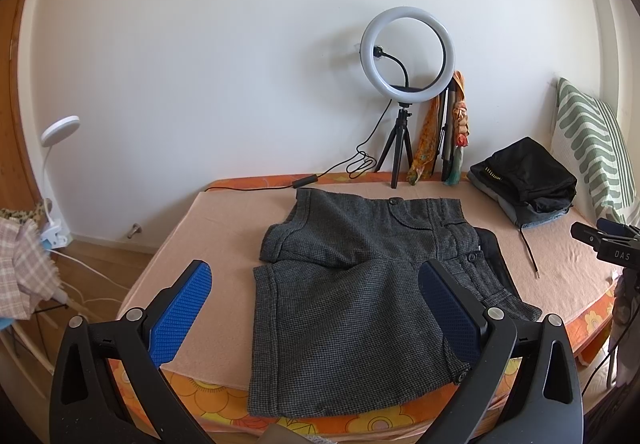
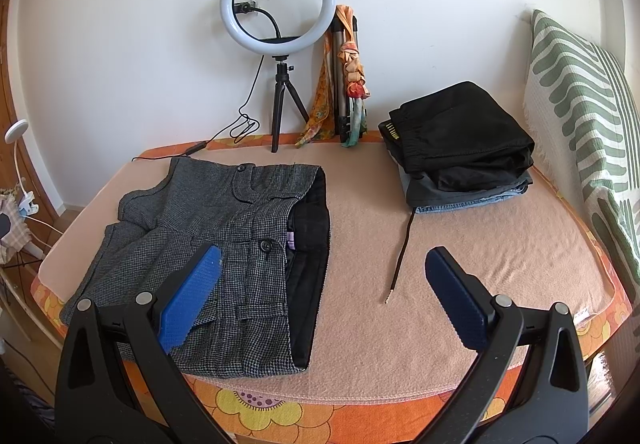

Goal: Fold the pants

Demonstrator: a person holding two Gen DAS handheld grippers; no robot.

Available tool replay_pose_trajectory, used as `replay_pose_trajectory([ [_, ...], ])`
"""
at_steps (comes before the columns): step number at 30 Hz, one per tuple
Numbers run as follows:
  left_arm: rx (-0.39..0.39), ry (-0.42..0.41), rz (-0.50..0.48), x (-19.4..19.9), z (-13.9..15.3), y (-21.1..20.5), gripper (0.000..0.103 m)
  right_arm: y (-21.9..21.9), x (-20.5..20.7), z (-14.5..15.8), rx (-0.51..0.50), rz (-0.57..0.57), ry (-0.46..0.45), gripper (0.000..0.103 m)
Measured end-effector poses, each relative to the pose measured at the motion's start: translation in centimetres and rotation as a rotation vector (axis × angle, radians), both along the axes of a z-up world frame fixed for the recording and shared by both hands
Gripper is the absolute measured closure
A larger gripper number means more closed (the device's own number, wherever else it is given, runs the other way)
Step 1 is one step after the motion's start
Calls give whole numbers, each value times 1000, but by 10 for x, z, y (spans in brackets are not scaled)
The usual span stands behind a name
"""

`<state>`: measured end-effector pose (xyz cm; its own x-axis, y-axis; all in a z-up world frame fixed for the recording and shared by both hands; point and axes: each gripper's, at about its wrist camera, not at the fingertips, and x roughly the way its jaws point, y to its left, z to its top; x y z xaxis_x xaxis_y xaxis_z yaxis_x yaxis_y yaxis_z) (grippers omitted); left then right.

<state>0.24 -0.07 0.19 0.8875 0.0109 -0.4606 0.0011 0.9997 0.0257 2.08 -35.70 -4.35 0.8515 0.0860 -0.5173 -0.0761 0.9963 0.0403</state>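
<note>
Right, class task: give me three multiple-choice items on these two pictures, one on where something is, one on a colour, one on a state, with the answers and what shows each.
1. Where does the pile of folded clothes lie relative to the grey shorts?
A. On top of them
B. Apart from them, toward the striped pillow
C. On the floor

2. What colour are the pads on the tongs?
A. Blue
B. Red
C. Yellow

3. What state are the left tongs and right tongs in?
A. Both shut on the shorts
B. One open, one shut
C. Both open, holding nothing

Answers:
1 B: bare pink blanket separates the shorts from the pile, which sits beside the pillow.
2 A: the textured pads are blue in both views.
3 C: in each view the jaws stand wide apart with no cloth between them.
</note>
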Motion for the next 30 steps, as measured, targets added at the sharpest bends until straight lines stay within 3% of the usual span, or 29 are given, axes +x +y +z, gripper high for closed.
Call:
replay_pose_trajectory([
  [19,11,14,15,7,-3,7,0,0,1,-1,2,2,3,0],
  [30,-114,178,17,44,-29,48,1,-6,13,-9,73,33,54,0],
])
